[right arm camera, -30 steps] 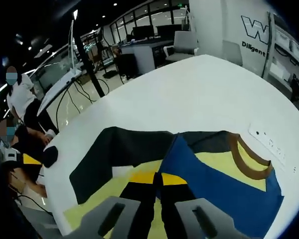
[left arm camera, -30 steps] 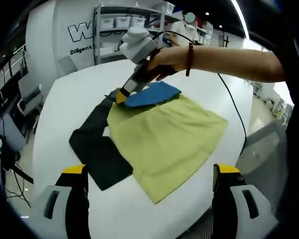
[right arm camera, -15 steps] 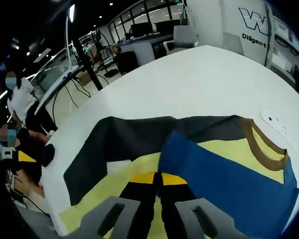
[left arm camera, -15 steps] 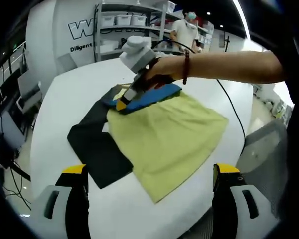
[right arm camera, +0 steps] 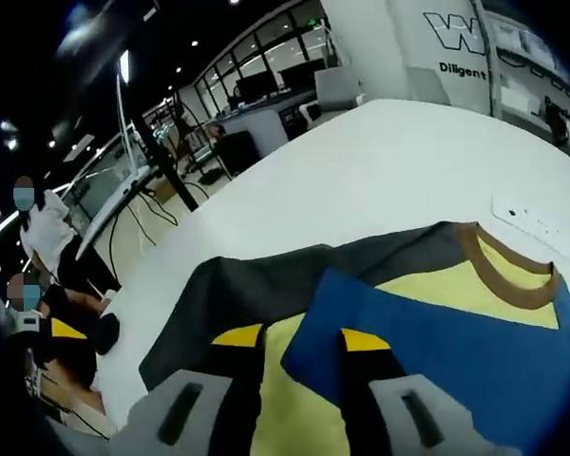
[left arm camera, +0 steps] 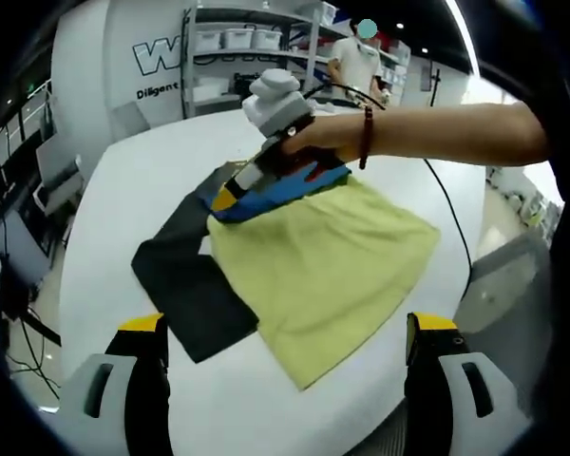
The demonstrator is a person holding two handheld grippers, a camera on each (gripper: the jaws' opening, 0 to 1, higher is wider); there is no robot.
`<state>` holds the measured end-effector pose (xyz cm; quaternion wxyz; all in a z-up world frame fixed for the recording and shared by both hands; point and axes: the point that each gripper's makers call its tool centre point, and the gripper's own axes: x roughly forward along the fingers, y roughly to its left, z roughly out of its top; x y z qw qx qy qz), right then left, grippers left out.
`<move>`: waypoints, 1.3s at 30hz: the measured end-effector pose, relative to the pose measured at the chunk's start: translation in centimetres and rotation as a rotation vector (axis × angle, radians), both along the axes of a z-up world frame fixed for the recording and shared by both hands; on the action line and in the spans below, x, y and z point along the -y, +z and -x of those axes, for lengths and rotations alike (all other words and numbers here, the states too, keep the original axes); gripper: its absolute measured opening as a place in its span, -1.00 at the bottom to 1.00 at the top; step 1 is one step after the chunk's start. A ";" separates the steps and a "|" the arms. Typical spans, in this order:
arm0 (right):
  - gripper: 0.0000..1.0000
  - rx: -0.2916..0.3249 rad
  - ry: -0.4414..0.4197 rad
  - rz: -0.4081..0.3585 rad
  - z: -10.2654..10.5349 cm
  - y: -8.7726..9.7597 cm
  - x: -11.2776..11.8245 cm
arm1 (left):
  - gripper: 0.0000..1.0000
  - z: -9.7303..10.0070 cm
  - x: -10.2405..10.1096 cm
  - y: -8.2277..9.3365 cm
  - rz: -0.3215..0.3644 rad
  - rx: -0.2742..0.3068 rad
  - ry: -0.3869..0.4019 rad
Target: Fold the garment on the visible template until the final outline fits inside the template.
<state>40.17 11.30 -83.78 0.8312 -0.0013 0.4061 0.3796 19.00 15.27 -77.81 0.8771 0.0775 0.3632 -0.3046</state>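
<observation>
The white table (left arm camera: 123,190) carries everything here, and the dark template (left arm camera: 185,285) lies flat on it, a charcoal shape spreading toward the left gripper's side. The garment (left arm camera: 332,256) lies partly over that template: a broad yellow-green panel spreads off the template's edge toward the table's near rim, and its blue part (left arm camera: 285,185) sits at the far end of the template. In the right gripper view the same garment (right arm camera: 456,332) shows its blue sleeve area and a brown collar (right arm camera: 503,285), with the template (right arm camera: 256,285) dark behind it and the table (right arm camera: 380,152) beyond.

The right gripper (left arm camera: 230,195) (held by a person's hand (left arm camera: 313,138)) is at the blue edge over the template. In its own view its jaws (right arm camera: 299,342) stand parted, with the blue fabric corner lying between the yellow tips.

The left gripper (left arm camera: 285,332) hangs wide open near the table's rim, well apart from the garment, holding nothing.
</observation>
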 end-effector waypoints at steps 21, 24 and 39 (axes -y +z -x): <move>0.92 0.023 -0.062 -0.008 2.0 2.9 5.7 | 0.99 -0.7 -0.2 1.1 0.026 0.016 0.070; 0.93 0.052 -0.072 0.011 2.0 3.1 7.2 | 0.99 -0.5 0.4 1.2 0.025 0.017 0.067; 0.98 0.048 -0.217 0.010 1.6 3.1 15.1 | 0.99 -0.3 0.6 1.1 0.014 0.014 0.050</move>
